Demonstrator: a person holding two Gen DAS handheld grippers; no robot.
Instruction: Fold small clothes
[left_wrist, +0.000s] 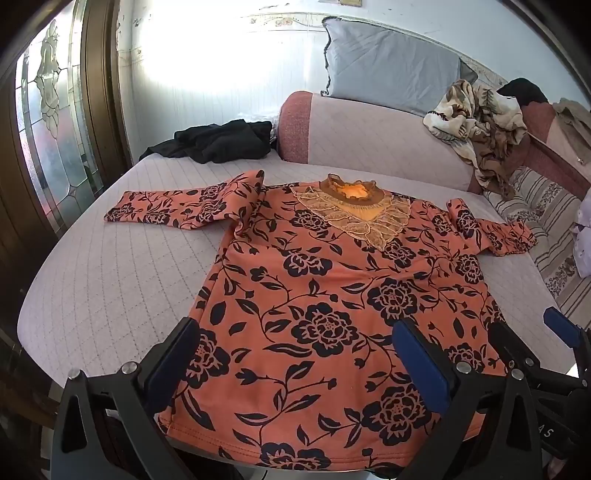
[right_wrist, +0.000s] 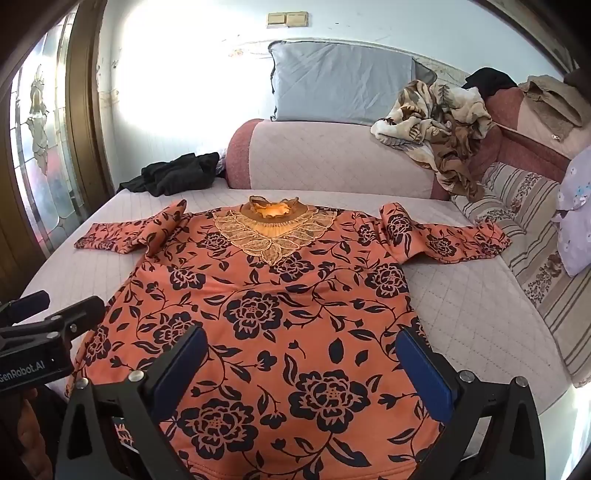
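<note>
An orange top with black flowers (left_wrist: 317, 295) (right_wrist: 280, 314) lies flat and face up on the pale quilted bed (left_wrist: 110, 280) (right_wrist: 480, 302), its lace collar (left_wrist: 354, 206) (right_wrist: 273, 229) at the far side and both sleeves spread out. My left gripper (left_wrist: 295, 354) hovers open over the hem's left part, nothing between its blue pads. My right gripper (right_wrist: 301, 362) hovers open over the hem's right part, likewise holding nothing. In the left wrist view the right gripper's fingers (left_wrist: 561, 328) show at the right edge. In the right wrist view the left gripper's fingers (right_wrist: 74, 314) show at the left edge.
A black garment (left_wrist: 218, 142) (right_wrist: 173, 177) lies at the bed's far left. A grey pillow (left_wrist: 388, 66) (right_wrist: 340, 81) stands on the pink bolster (left_wrist: 369, 147). A brown floral blanket (left_wrist: 480, 125) (right_wrist: 439, 122) is heaped at the right, beside a striped cushion (right_wrist: 528, 236). A glazed wooden door (left_wrist: 48, 122) stands left.
</note>
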